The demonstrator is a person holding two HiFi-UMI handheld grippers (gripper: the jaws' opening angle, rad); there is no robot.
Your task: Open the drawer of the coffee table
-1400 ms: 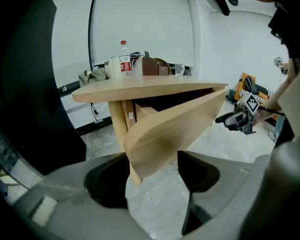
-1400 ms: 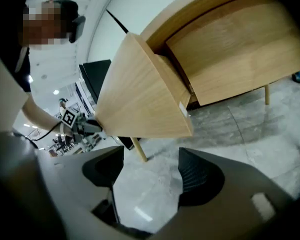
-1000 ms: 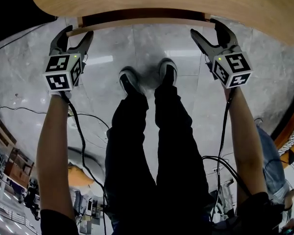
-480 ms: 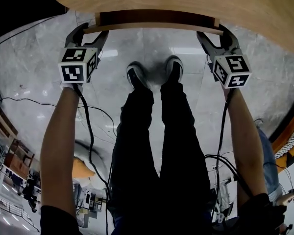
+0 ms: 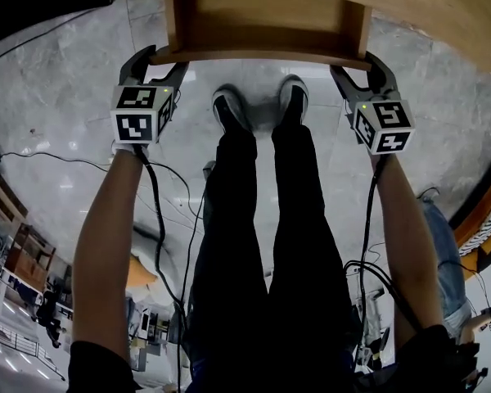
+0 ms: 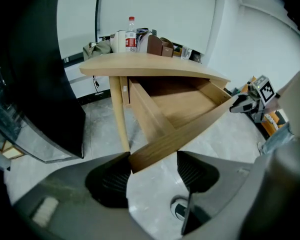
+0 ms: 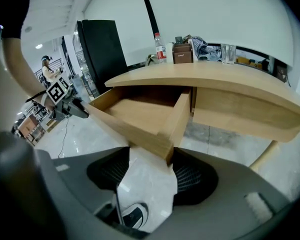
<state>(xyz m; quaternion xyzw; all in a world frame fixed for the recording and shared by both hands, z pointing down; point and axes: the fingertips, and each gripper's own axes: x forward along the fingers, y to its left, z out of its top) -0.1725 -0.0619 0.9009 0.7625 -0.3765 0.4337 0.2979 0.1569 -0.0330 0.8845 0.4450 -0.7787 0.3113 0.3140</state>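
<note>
The wooden drawer (image 5: 262,23) stands pulled out from under the coffee table's top (image 5: 442,6), and its bare inside shows. My left gripper (image 5: 158,58) is shut on the left end of the drawer front (image 6: 175,139), whose corner sits between the pads (image 6: 110,176). My right gripper (image 5: 356,62) is shut on the right end; its jaws have just been closing, with the drawer's corner (image 7: 162,146) between them. The left gripper view (image 6: 152,164) and the right gripper view (image 7: 149,166) both look into the open drawer.
The person's legs and shoes (image 5: 258,113) stand just below the drawer front. Cables (image 5: 159,219) trail over the grey marble floor. A bottle (image 6: 131,34), boxes and a glass (image 7: 228,53) sit on the table's far side. A black cabinet (image 7: 102,46) stands beside the table.
The drawer has slid out toward me with both grippers at its front corners. Earlier only its front strip showed under the tabletop; now its inside is exposed.
</note>
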